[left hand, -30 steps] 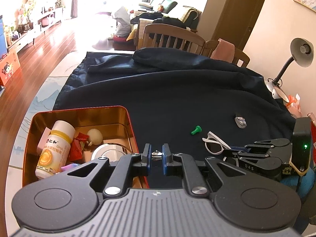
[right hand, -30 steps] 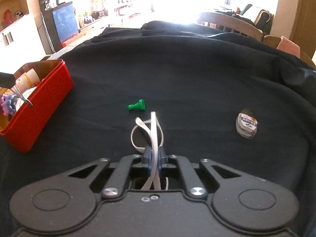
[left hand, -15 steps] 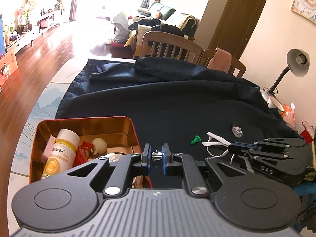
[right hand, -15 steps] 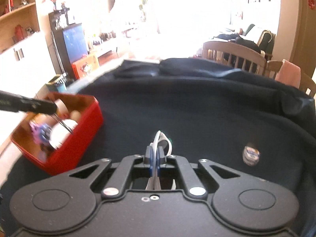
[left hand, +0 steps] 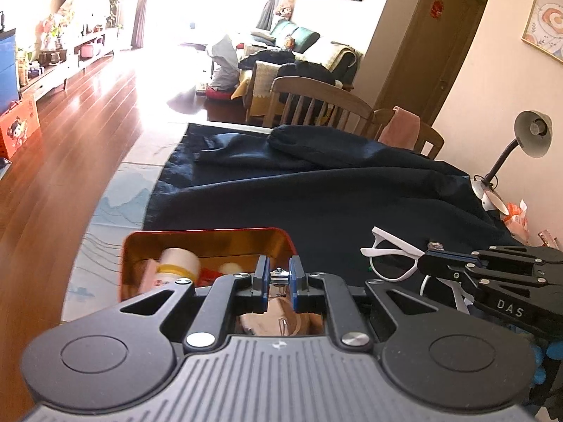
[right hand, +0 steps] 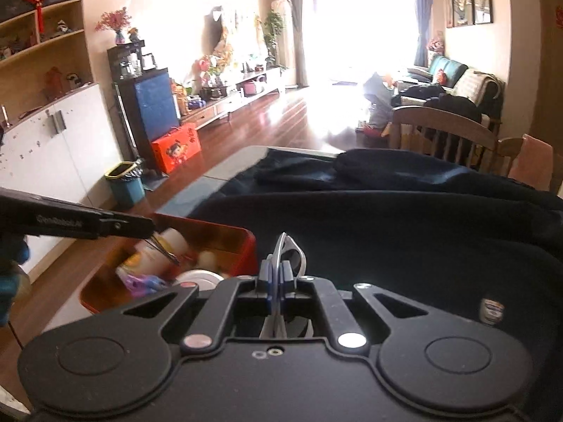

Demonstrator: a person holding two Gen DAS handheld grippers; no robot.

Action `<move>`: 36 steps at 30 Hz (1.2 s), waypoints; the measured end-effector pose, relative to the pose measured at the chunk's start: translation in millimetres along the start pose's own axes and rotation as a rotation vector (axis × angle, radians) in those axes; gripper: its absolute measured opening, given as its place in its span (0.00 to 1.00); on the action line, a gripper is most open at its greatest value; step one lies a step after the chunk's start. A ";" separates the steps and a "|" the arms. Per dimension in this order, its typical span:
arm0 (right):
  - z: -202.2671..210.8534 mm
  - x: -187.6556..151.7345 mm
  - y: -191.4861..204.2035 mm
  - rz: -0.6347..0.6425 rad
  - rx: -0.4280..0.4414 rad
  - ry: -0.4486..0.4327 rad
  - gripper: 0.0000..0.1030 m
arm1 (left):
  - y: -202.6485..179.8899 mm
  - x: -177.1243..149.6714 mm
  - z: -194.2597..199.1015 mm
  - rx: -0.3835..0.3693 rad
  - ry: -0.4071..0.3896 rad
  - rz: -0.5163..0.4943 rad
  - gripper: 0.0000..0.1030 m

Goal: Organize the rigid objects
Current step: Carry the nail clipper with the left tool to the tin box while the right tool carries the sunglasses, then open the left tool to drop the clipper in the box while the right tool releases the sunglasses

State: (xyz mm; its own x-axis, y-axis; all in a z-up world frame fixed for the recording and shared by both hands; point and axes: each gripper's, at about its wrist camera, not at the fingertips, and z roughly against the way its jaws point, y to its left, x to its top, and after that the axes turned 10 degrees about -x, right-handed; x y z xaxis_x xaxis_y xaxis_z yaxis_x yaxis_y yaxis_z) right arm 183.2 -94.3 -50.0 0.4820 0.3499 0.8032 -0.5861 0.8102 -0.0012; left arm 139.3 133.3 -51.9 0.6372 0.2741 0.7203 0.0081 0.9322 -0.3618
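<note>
My right gripper [right hand: 278,269] is shut on the folded arm of white-framed glasses [right hand: 290,248] and holds them in the air above the dark cloth. In the left wrist view the same glasses [left hand: 390,255] stick out leftward from the right gripper [left hand: 427,251], beside the red tin box [left hand: 211,234]. My left gripper [left hand: 278,269] hovers over the box's near edge, shut on a small thin metal piece [left hand: 278,276]; its wire ends [right hand: 165,251] hang down over the box [right hand: 246,246]. The box holds a white bottle with a yellow label [left hand: 179,263] and several small items.
A dark blue cloth [right hand: 404,232] covers the table. A small grey oval object [right hand: 492,311] lies on it at the right. Wooden chairs [left hand: 316,102] stand behind the far edge, and a desk lamp [left hand: 527,137] is at the right. Wooden floor lies beyond the left edge.
The right gripper has lifted the glasses off the cloth and carried them up and left towards the box. The left gripper has risen and drawn back, so the box sits lower in its view.
</note>
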 end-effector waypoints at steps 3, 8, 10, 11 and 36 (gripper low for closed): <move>-3.9 4.5 19.5 0.013 0.017 -0.003 0.03 | 14.0 -1.3 6.5 0.008 0.000 0.004 0.10; -18.0 8.8 47.1 0.037 0.029 0.002 0.03 | 37.3 -3.4 13.4 0.030 0.006 0.016 0.10; -25.9 9.7 55.9 0.041 0.034 0.012 0.03 | 46.1 -4.2 14.5 0.039 0.009 0.022 0.10; -30.5 10.2 60.5 0.037 0.039 0.018 0.03 | 50.9 -4.8 15.1 0.044 0.011 0.027 0.10; -94.6 -4.4 84.1 0.013 -0.041 0.123 0.08 | 76.2 -4.3 -23.7 0.015 0.054 0.036 0.10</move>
State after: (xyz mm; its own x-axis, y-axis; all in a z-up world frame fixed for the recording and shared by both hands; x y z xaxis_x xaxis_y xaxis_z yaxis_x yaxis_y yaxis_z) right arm 193.3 16.8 -110.0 0.5523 0.4131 0.7241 -0.5669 0.8229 -0.0371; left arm 155.4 197.6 -96.7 0.6776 0.2947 0.6738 -0.0268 0.9255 -0.3778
